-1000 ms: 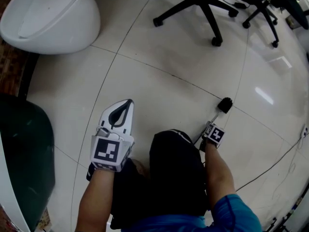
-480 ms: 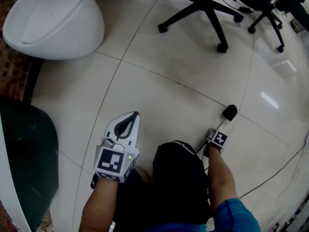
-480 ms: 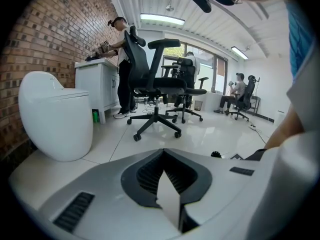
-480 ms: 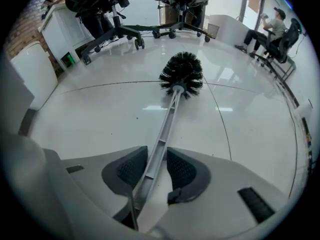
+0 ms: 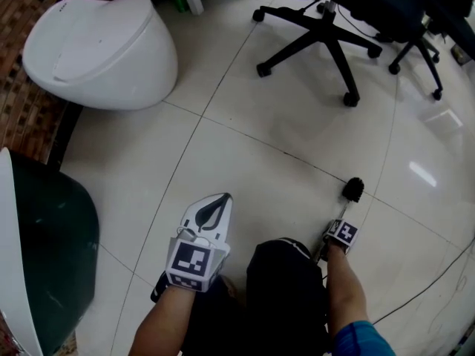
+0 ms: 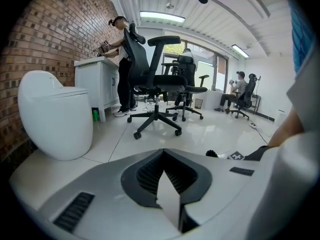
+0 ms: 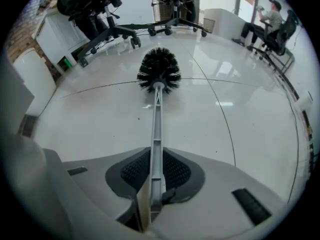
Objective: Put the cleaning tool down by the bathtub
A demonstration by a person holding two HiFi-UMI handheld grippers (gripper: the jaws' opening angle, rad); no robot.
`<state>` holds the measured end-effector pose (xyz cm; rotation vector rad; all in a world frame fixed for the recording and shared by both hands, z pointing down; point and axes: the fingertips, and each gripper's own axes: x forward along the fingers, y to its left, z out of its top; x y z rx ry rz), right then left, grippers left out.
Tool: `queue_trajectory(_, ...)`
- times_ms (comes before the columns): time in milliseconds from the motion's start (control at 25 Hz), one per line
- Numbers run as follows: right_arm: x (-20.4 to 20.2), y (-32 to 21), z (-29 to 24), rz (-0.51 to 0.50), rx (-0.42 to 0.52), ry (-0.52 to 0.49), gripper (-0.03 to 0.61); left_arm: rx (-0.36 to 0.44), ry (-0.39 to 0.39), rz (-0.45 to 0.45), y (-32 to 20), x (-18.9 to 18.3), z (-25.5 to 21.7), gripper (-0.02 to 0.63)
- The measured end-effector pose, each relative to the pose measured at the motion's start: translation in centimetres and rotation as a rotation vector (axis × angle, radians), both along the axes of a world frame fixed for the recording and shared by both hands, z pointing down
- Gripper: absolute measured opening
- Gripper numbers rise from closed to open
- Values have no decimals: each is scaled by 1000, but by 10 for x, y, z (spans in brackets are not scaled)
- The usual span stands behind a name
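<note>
A toilet brush with a black bristle head and a thin grey handle lies on the pale tiled floor. My right gripper is at the handle's near end. Its jaws are closing, and in the right gripper view the handle runs straight out between them, clasped on both sides. Further left, my left gripper hovers low over the floor with nothing in it; its jaws meet. The bathtub, white-rimmed and dark inside, fills the lower left edge, well away from the brush.
A white toilet stands at the far left by a brick wall. Black office chairs on castors stand beyond the brush. A thin cable trails over the floor at the right. A white cabinet and people are farther back.
The head view has swung so that the toilet and chairs sit lower and further right. Both grippers now show lower in the picture. The right gripper stays at the brush handle.
</note>
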<state>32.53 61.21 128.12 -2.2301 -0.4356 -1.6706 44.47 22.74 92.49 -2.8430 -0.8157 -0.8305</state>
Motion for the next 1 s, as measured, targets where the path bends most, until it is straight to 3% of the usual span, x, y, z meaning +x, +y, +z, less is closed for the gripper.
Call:
queue_trajectory(320, 1, -5, -22, -36, 32, 53, 80, -4, 14, -7, 2, 1, -1, -3)
queue_trajectory(560, 7, -8, -78, -27, 53, 152, 80, -39, 22, -6, 5, 5, -8, -3)
queue_trajectory(800, 27, -51, -147, -219, 61, 259, 80, -126, 17, 7, -2, -9, -18, -3)
queue_trajectory(1000, 36, -72, -222, -325, 88, 332, 80, -87, 56, -12, -8, -12, -50, -3)
